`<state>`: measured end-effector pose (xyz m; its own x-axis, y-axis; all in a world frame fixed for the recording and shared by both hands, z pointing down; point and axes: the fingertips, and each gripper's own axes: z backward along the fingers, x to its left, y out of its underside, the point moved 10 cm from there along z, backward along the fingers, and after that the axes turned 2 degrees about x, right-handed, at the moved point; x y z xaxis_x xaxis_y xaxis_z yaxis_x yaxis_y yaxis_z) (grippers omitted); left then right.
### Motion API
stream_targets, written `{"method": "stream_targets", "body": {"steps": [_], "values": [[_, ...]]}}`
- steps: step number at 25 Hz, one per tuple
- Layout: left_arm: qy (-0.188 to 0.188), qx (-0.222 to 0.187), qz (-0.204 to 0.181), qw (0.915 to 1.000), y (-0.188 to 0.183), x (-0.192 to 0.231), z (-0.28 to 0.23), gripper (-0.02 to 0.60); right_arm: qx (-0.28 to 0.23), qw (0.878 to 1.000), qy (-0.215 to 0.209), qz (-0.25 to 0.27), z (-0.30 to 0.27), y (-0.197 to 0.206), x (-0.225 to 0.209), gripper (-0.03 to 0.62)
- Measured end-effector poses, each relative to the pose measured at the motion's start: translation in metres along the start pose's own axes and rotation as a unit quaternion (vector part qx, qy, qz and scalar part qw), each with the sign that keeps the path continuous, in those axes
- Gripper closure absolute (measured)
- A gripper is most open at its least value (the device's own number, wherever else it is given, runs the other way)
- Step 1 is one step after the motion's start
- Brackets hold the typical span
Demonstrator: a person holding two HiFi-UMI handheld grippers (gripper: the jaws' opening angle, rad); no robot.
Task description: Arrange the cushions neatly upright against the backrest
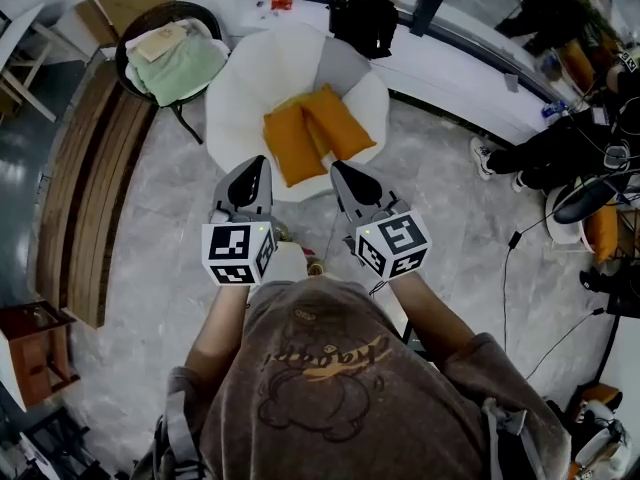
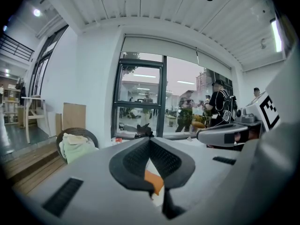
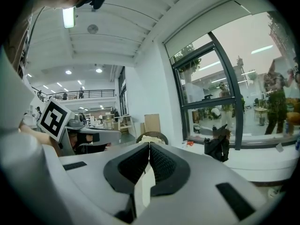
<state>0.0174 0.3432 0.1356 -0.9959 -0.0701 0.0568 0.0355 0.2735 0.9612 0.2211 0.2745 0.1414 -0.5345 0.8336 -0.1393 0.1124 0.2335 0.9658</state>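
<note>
Looks barely begun, if at all. Can see 2 orange cushions, left cushion [image 1: 292, 146] & right cushion [image 1: 340, 118], lying flat on seat of white chair [image 1: 245, 88], side by side & touching; neither upright, neither up against far side w/ grey pad [image 1: 343, 66] (prob. backrest area, can't say for sure). On left gripper [image 1: 257, 161]: jaws fully together, nothing between pads; same in left gripper view [image 2: 150, 140], w/ only a sliver of orange showing thru gap below the tips, i.e. cushion beyond, not held. On right gripper [image 1: 337, 166]: likewise closed tight & empty, confirmed in right gripper view [image 3: 149, 146]. Both held in front of body, tips pointing at chair, close to cushions' near edges but apart from fabric as far as head view tells. To do yet, judging from this: open jaws, take each cushion, stand on edge, lean vs backrest, then square up the pair. So approx. nothing done, whole job left. Nearby, prob. irrelevant: basket [image 1: 170, 63] w/ green cloth, black bag [image 1: 365, 23] on ledge behind chair.
</note>
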Motion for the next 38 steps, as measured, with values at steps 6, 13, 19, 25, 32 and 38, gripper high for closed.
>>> {"method": "stream_targets", "body": {"steps": [6,13,19,25,32,38], "values": [[0.005,0.000,0.003,1.0000,0.000,0.012,-0.023,0.577,0.006,1.000,0.001,0.003,-0.020,-0.001,-0.015,0.575],[0.011,0.009,0.014,0.9998,-0.003,0.036,-0.060,0.577,0.018,1.000,0.003,-0.003,-0.058,-0.007,-0.039,0.575],[0.010,0.026,0.027,0.9992,-0.005,0.065,-0.102,0.577,0.030,1.000,-0.003,-0.002,-0.105,-0.014,-0.062,0.575],[0.024,0.034,0.033,0.9986,-0.011,0.106,-0.148,0.577,0.038,0.999,0.005,-0.009,-0.162,-0.021,-0.082,0.575],[0.041,0.058,0.034,0.9969,-0.013,0.147,-0.196,0.577,0.053,0.999,0.013,-0.003,-0.218,-0.033,-0.107,0.575],[0.041,0.075,0.034,0.9958,-0.012,0.171,-0.228,0.577,0.065,0.998,0.012,0.005,-0.253,-0.036,-0.127,0.574]]}}
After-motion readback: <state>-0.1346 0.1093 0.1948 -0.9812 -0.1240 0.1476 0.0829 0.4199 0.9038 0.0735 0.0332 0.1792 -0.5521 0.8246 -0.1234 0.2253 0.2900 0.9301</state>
